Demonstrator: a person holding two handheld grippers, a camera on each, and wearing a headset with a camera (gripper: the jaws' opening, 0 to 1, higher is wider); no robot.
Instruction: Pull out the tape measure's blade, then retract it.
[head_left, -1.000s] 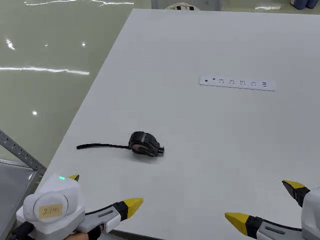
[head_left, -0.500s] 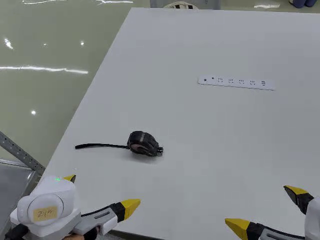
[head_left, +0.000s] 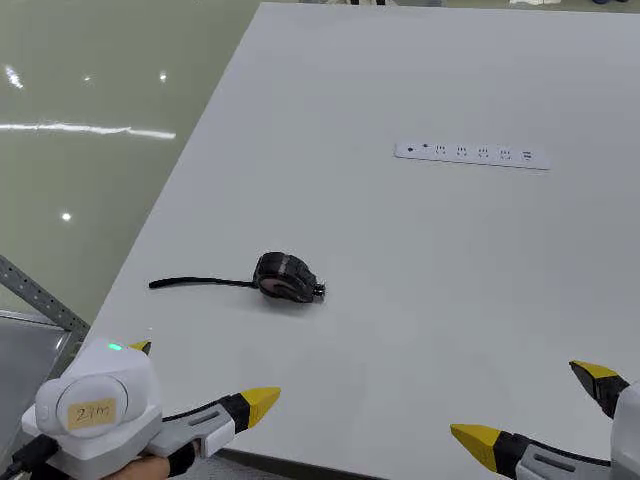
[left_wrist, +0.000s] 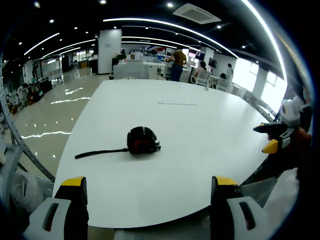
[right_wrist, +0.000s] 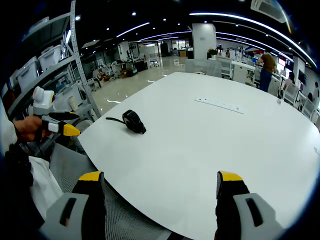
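A black tape measure (head_left: 286, 277) lies on the white table (head_left: 420, 240) near its left edge, with a black strap (head_left: 198, 283) trailing to the left. No blade is drawn out of it. In the left gripper view the tape measure (left_wrist: 142, 140) sits ahead of my left gripper (left_wrist: 149, 184), which is open and holds nothing. My left gripper (head_left: 200, 378) hangs at the table's near left corner. My right gripper (head_left: 535, 410) is open at the near right edge; its own view has the tape measure (right_wrist: 134, 121) far ahead on the left and the right gripper (right_wrist: 161, 181) open.
A white power strip (head_left: 472, 156) lies flat further back on the table. The table's left edge (head_left: 175, 200) drops to a glossy green floor. A metal shelf rail (head_left: 40, 300) stands at the lower left. People stand far off in the room.
The head camera has tilted slightly, so the table sits a little higher in the picture. The tape measure has not moved, and both grippers stay open near the front edge.
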